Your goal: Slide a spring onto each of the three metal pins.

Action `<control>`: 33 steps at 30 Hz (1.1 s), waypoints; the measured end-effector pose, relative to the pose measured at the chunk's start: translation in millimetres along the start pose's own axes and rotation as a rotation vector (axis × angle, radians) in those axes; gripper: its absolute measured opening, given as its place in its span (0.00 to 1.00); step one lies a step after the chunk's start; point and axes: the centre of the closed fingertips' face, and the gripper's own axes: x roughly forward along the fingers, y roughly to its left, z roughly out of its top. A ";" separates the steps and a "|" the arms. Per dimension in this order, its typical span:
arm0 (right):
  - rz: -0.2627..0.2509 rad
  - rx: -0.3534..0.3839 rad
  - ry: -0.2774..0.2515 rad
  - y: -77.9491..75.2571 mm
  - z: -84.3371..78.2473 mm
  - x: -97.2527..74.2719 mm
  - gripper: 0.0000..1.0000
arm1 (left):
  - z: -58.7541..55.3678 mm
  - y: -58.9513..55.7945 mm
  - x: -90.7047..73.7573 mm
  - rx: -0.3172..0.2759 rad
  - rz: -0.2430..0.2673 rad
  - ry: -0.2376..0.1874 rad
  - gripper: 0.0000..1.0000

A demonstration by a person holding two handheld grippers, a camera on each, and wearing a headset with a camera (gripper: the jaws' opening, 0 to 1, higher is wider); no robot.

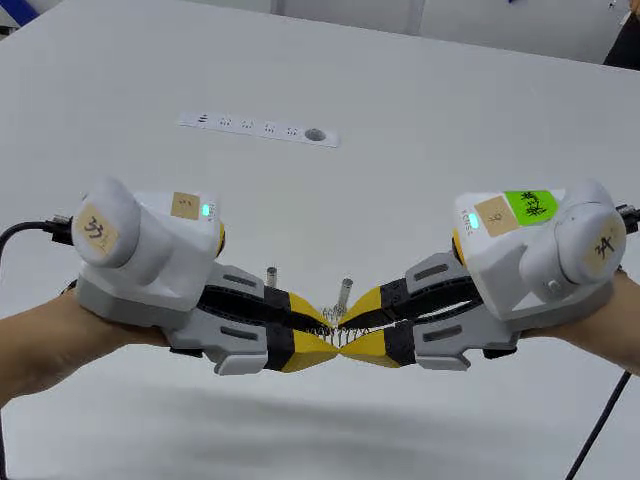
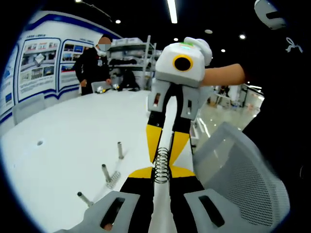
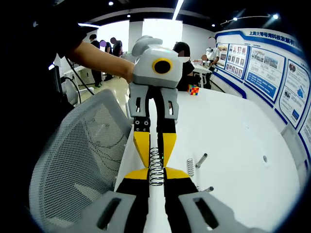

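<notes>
We are holding the left gripper (image 1: 327, 336) and the right gripper (image 1: 350, 337) tip to tip at the lower centre of the head view. Each jaw pair is clamping one end of the same spring (image 1: 338, 335). A metal pin (image 1: 345, 296) is standing just above the tips, another pin (image 1: 271, 277) to its left. At lower left of the left gripper view, a second spring (image 2: 113, 179) is lying beside the middle pin (image 2: 104, 173).

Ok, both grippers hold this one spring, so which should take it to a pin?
Probably the left gripper: both grip the spring, but a pin stands just behind its jaws, farther from the right gripper.
</notes>
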 end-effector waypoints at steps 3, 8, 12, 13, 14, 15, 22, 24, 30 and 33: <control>0.008 0.012 -0.005 1.5 0.3 -1.6 0.13 | 0.6 -2.6 0.1 0.002 -0.007 0.004 0.10; 0.017 0.034 0.013 4.3 -7.9 -4.4 0.17 | 6.6 -5.3 -1.5 0.025 -0.024 -0.008 0.10; 0.005 0.053 -0.019 2.8 -5.3 -7.9 0.12 | 7.3 -5.7 -2.0 0.028 -0.032 -0.006 0.10; 0.005 0.053 -0.023 2.8 -5.1 -8.4 0.12 | 7.8 -5.4 -2.3 0.027 -0.031 -0.010 0.10; 0.006 0.058 -0.029 2.8 -4.2 -8.6 0.12 | 9.0 -6.0 -2.7 0.024 -0.032 -0.014 0.10; 0.007 0.056 -0.032 3.0 -3.4 -8.7 0.12 | 9.3 -6.4 -2.8 0.024 -0.033 -0.015 0.10; 0.028 0.064 -0.068 4.4 5.1 -12.4 0.11 | 9.9 -8.0 -3.2 0.060 -0.034 -0.003 0.10; 0.036 0.060 -0.074 5.0 7.6 -13.5 0.11 | 10.3 -8.3 -3.3 0.069 -0.034 0.000 0.10; 0.050 0.059 -0.098 5.2 17.6 -16.7 0.11 | 11.4 -7.0 -4.0 0.083 -0.030 0.001 0.10; 0.049 0.062 -0.120 4.0 23.0 -16.6 0.11 | 10.9 -5.0 -3.9 0.100 -0.022 0.010 0.10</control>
